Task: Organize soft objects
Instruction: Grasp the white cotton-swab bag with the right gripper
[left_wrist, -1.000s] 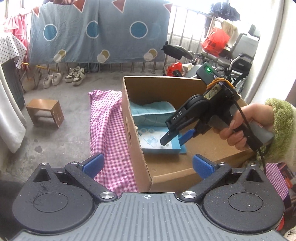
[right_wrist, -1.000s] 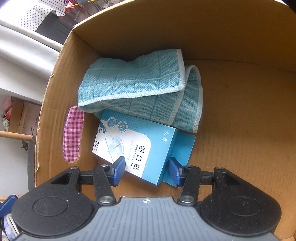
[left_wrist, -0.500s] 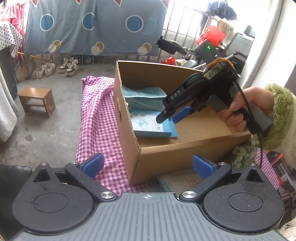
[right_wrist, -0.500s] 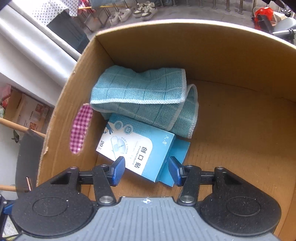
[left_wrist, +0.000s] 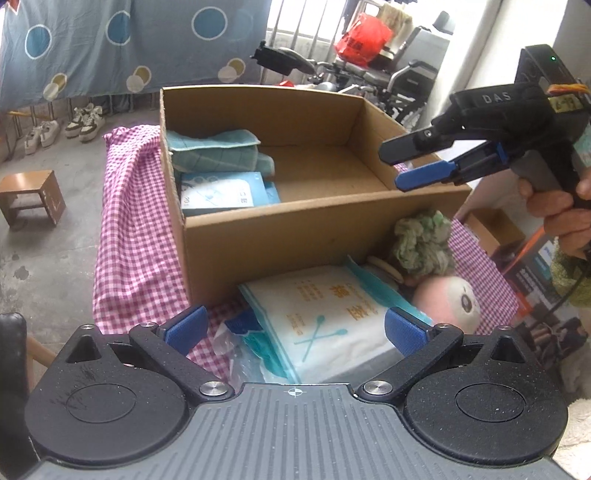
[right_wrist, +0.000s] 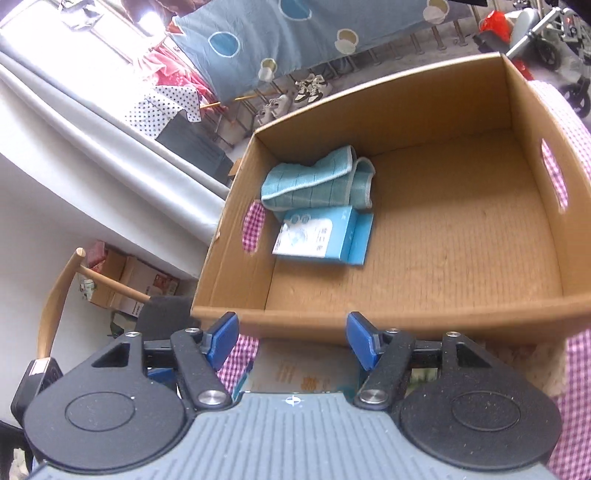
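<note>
Cardboard box (left_wrist: 295, 229) is the landmark; it sits on a pink-checked cloth (left_wrist: 136, 236). Inside, at its left end: folded teal cloth (left_wrist: 214, 147) against the wall, w/ a blue-white carton (left_wrist: 221, 192) just in front of it, touching. Rest of the box floor is bare cardboard.

Right gripper (left_wrist: 402, 170), held by a hand (left_wrist: 554, 210) in a fuzzy green sleeve, hovers over the box's right wall; jaws apart and opening, nothing btwn them, touching nothing. In its own view the blue pads (right_wrist: 221, 338) frame the box's near wall from above. Left gripper (left_wrist: 295, 328) hangs in front of the box, jaws wide apart, empty, above a white-teal flat pack (left_wrist: 325, 314) that lies against the box's front wall.

Right of that pack, also in front of the box: pink plush toy (left_wrist: 450, 299) and a green-grey woolly bundle (left_wrist: 424, 243) touching the box front.

Room: concrete floor left of the box w/ a small wooden stool (left_wrist: 33, 195); behind the box, shoes (left_wrist: 85, 120) under a hanging grey sheet w/ blue circles (left_wrist: 122, 40), a wheelchair (left_wrist: 399, 77) and red bag (left_wrist: 362, 37).

Writing: "DAS" on the right gripper body; Chinese chars on the carton and pack, too small to read.
</note>
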